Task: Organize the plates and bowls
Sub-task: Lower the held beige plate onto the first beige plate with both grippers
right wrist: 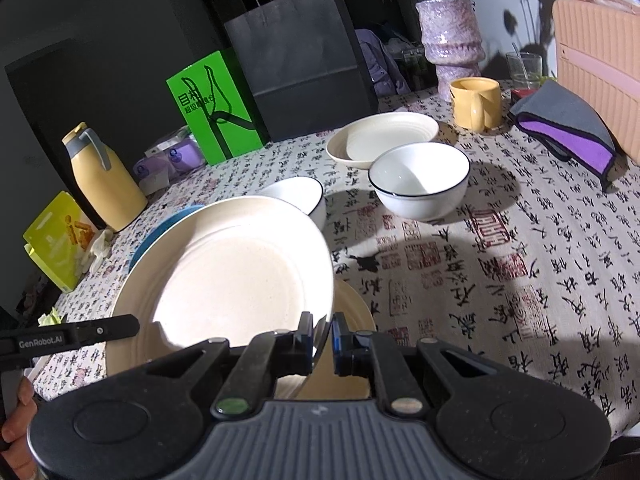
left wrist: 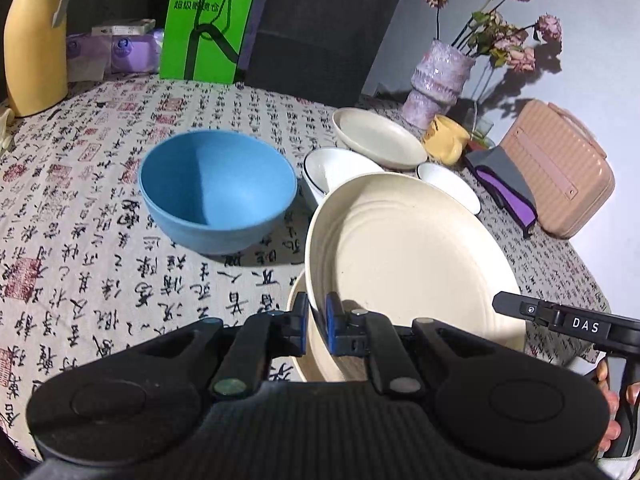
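- Left gripper (left wrist: 316, 326): jaws nearly closed, blue pads clamped on the near rim of the large cream plate (left wrist: 408, 256); rim seated between the pads.
- Right gripper (right wrist: 322, 338): jaws likewise nearly closed, pinching the opposite side of the same plate's rim (right wrist: 224, 276). Both grippers hold one plate.
- The plate is tilted, held over a second cream plate (left wrist: 304, 360) lying flat on the tablecloth (left wrist: 120, 280). Whether the two touch cannot be told.
- Blue bowl (left wrist: 218, 188) stands upright to the left of the held plate, apart from it, with bare cloth between in the left wrist view.
- Near white bowl (left wrist: 336, 172), dark-rimmed, sits just behind the held plate's far edge; the plate partly hides it.
- Second white bowl (right wrist: 420, 184) stands alone with open cloth all around in the right wrist view.
- Small cream plate (right wrist: 384, 138) lies further back, near the yellow mug (right wrist: 476, 102) and the purple vase (right wrist: 452, 44).
- Open room: a wide bare stretch of cloth to the right of the plates, running to the table edge (right wrist: 616, 408).
- Far edge crowded: yellow jug (left wrist: 36, 36), green card (left wrist: 208, 20), black bag (right wrist: 300, 56), pink case (left wrist: 560, 168), grey and purple cloth (right wrist: 568, 128).
- A hand (right wrist: 14, 420) shows at the lower left of the right wrist view, on the other gripper's handle.
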A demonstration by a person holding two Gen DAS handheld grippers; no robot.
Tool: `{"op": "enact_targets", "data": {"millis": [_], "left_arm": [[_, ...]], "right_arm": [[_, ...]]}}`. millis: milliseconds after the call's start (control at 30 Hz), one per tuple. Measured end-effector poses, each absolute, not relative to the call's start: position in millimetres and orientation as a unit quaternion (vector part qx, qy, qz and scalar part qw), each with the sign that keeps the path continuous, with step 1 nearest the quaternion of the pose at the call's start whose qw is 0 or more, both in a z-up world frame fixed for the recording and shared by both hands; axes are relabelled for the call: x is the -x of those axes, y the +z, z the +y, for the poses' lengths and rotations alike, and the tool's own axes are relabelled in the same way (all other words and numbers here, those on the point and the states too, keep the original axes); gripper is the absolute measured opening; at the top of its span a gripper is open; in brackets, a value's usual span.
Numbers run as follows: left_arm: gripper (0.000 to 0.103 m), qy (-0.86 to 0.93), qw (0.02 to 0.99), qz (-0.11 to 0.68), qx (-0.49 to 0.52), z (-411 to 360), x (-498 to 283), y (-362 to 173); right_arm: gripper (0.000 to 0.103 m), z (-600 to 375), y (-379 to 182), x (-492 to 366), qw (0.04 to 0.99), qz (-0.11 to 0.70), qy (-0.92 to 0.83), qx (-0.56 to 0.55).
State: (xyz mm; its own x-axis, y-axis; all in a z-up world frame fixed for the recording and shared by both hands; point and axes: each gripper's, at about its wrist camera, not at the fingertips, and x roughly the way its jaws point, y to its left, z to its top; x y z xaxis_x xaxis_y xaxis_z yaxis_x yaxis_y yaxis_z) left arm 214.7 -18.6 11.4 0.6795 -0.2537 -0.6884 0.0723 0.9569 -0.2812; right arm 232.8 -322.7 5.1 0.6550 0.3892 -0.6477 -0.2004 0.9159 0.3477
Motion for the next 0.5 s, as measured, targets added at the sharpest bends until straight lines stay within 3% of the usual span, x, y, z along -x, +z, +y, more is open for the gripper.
{"op": "enact_targets", "data": {"millis": [500], "left_arm": [[0.009,-0.089,0.894,0.426,0.103,-31.8,-220.5,-18.5]], "right_arm": [[0.009,-329.2,-21.1,-233.8,0.894,0.406,0.150,-0.117]]}}
